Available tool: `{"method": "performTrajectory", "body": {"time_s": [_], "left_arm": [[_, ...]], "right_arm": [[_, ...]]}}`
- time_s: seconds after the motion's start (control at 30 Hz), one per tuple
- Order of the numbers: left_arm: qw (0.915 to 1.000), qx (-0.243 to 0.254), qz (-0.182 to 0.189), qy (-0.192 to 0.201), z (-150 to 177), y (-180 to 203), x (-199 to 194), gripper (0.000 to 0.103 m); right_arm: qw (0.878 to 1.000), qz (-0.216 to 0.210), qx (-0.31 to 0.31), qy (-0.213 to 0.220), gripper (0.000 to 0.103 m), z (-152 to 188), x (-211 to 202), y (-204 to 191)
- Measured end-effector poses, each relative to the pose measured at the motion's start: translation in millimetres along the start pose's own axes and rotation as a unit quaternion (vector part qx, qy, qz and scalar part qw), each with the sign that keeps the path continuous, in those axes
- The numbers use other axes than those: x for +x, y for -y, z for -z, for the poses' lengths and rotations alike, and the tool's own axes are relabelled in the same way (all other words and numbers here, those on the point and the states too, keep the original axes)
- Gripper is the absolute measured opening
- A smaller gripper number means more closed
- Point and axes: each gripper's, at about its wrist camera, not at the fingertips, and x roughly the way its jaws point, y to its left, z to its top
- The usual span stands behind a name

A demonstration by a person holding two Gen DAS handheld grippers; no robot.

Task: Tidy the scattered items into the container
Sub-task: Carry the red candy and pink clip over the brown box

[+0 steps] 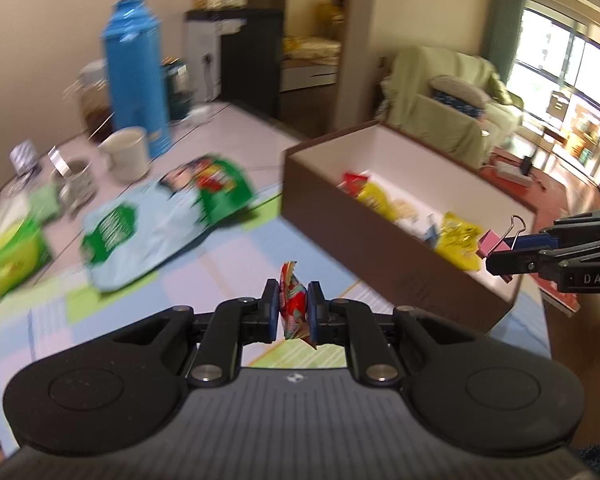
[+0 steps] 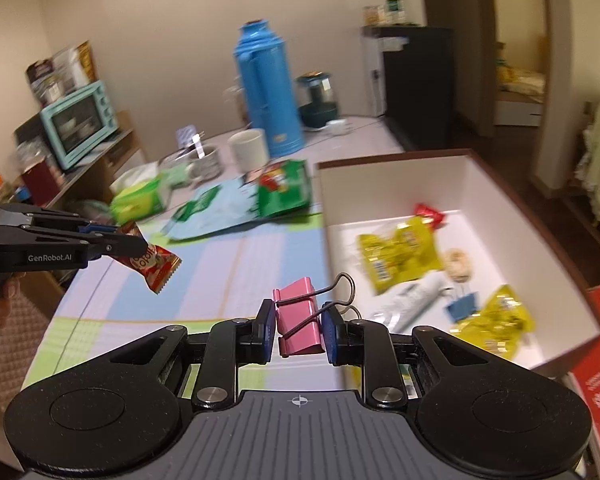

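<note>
- The table (image 2: 236, 264) wears a cloth with blue, green and pink squares.
- The brown box (image 2: 396, 184) sits on the right side of the table. It is white inside. In it lie yellow snack bags (image 2: 396, 256), a red packet (image 2: 430, 213), a white tube (image 2: 414, 300), a round cookie (image 2: 458, 264) and a blue clip (image 2: 464, 307).
- A tall blue flask (image 2: 266, 88) stands at the far end of the table, with a white mug (image 2: 249, 148) just beside it.
- A big pale blue bag (image 1: 140, 232) lies flat on the table, left of the box. A green bag (image 1: 224, 188) lies partly on top of it.
- A green tissue pack (image 2: 140, 200) is farther left.
- The left gripper (image 1: 293, 310) is squeezed tight on a small red candy wrapper (image 1: 294, 304). It holds the wrapper up in the air above the cloth, left of the box.
- The right gripper (image 2: 298, 330) is squeezed tight on a pink clip (image 2: 298, 320). The clip is up in the air too, near the box's near left corner.
</note>
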Motion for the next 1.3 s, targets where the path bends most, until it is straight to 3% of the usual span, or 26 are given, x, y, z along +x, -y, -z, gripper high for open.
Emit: {"method": "performTrajectory", "body": {"time_s": [0.37, 0.63, 1.3], "left_arm": [[0.9953, 0.082, 0.051, 0.007, -64.1, 60.9, 57.3, 0.011], [0.9925, 0.105, 0.061, -0.015, -94.9, 88.8, 112.4, 0.011], [0.9857, 0.124, 0.004, -0.114, -134.2, 86.1, 246.1, 0.011]], "right_arm": [[0.999, 0.042, 0.006, 0.019, 0.023, -20.2, -30.5, 65.1], [0.999, 0.037, 0.015, 0.003, 0.023, -28.5, -21.1, 107.3], [0.998, -0.010, 0.029, -0.050, 0.023, -56.0, 37.1, 190.6]]}}
